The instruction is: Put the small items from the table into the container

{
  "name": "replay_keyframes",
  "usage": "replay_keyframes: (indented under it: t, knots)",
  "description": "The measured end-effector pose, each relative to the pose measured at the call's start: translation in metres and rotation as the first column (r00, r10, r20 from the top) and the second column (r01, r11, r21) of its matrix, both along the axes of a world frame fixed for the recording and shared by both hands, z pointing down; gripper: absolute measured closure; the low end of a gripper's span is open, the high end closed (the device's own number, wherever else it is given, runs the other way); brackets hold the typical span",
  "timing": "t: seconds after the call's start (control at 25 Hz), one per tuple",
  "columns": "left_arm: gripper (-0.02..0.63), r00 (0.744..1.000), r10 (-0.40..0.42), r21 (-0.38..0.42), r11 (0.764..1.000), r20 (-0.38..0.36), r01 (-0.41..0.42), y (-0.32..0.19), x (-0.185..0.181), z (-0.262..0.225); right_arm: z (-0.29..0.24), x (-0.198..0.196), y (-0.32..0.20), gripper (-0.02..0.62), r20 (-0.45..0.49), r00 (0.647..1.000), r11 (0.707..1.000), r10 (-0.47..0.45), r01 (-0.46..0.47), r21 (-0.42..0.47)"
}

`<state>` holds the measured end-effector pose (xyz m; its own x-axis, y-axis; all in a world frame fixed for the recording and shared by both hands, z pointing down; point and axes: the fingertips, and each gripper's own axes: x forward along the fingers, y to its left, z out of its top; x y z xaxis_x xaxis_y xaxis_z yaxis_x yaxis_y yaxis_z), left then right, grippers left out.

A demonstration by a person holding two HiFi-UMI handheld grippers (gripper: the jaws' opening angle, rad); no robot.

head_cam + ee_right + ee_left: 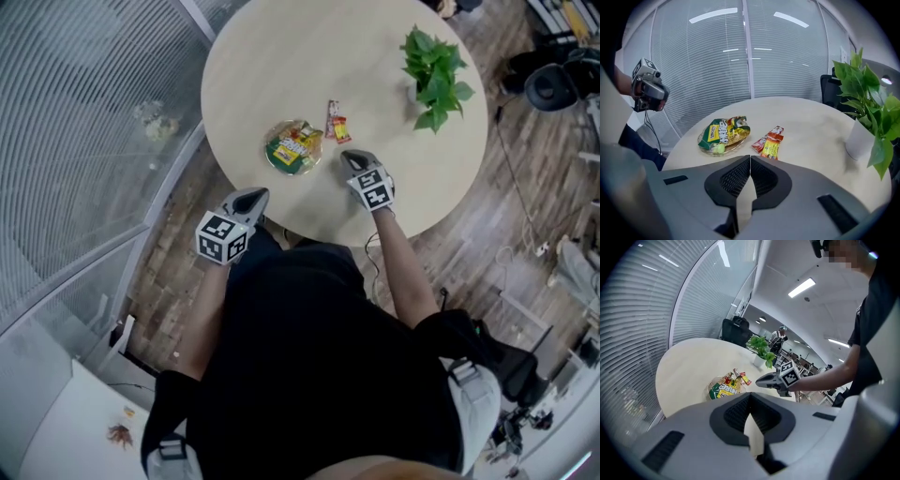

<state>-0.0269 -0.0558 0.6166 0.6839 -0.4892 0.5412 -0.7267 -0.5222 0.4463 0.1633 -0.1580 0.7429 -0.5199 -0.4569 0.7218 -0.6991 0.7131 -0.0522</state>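
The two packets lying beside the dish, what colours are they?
A red packet and a yellow packet, clearest in the right gripper view.

Yellow lettering is seen on the green snack bag [721, 133], but no word of it can be read.

By the round beige table's [281, 56] near edge, a green-and-yellow snack bag [293, 148] hides most of the shallow clear dish [701, 140]. The print on the red and yellow sachets [337, 123] is too small to read.

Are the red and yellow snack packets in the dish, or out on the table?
Out. The snack packets lie on the bare table beside the dish, apart from it; the dish holds a green bag.
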Motion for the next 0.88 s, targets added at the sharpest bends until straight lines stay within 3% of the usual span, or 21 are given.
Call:
replay_keyframes:
  t: [0.32, 0.56, 0.68, 0.88]
  knots:
    - [0.606, 1.0, -0.017, -0.028, 0.999, -0.001, 0.017, -0.001, -0.01, 0.006, 0.005, 0.001, -0.04, 0.571, 0.0, 0.997, 0.997, 0.072, -0.072, 0.012]
    - [0.606, 1.0, -0.01, -0.038, 0.999, -0.009, 0.009, -0.003, -0.013, 0.007, 0.017, 0.0, -0.058, 0.561, -0.069, 0.994, 0.996, 0.08, -0.078, 0.032]
    - [0.606, 1.0, -0.006, -0.049, 0.999, -0.009, 0.005, -0.001, -0.016, 0.01, 0.022, -0.001, -0.064, 0.454, -0.104, 0.991, 0.996, 0.079, -0.075, 0.037]
    - [0.606, 1.0, 0.005, -0.058, 0.998, -0.007, -0.006, -0.003, -0.019, 0.013, 0.035, 0.0, -0.07, 0.426, -0.124, 0.989, 0.996, 0.086, -0.088, -0.004]
